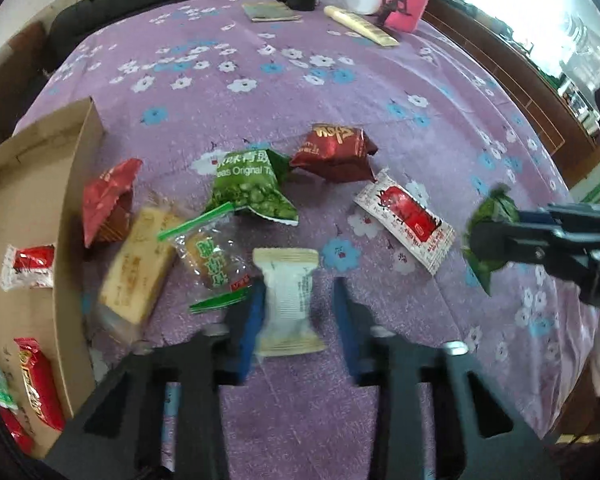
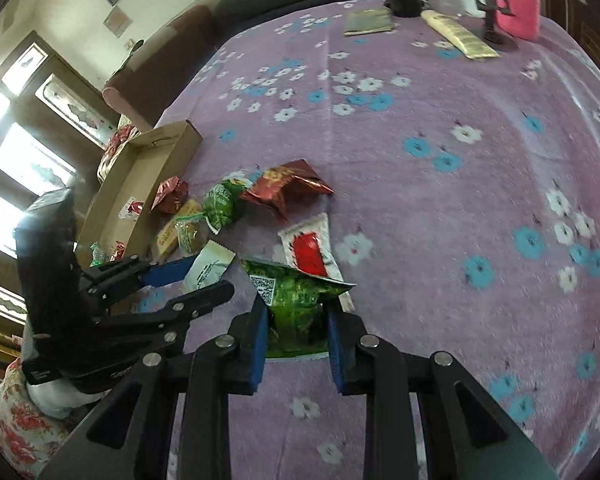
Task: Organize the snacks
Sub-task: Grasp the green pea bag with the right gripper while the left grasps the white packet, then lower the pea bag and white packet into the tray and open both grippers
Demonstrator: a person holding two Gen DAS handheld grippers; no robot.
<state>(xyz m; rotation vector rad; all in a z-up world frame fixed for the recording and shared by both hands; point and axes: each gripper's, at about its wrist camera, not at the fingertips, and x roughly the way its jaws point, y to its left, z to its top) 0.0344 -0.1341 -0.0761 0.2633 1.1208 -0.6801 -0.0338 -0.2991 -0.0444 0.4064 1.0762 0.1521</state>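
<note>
Left wrist view: my left gripper (image 1: 297, 312) has the cream-white sachet (image 1: 287, 300) between its blue pads, jaws nearly shut; only the left pad visibly touches, so grip looks partial. I judge the sachet light, crinkly and slippery, best pinched across its flat middle. The cardboard box (image 1: 79, 184) sits just left.

Right wrist view: my right gripper (image 2: 297, 336) is clamped on the green snack bag (image 2: 295, 300), lying on the floral tablecloth (image 2: 440, 200). Soft, air-filled; I avoid crushing it.

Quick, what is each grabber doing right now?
Left gripper: closed on the cream-white snack packet.
Right gripper: closed on the green snack bag.
</note>
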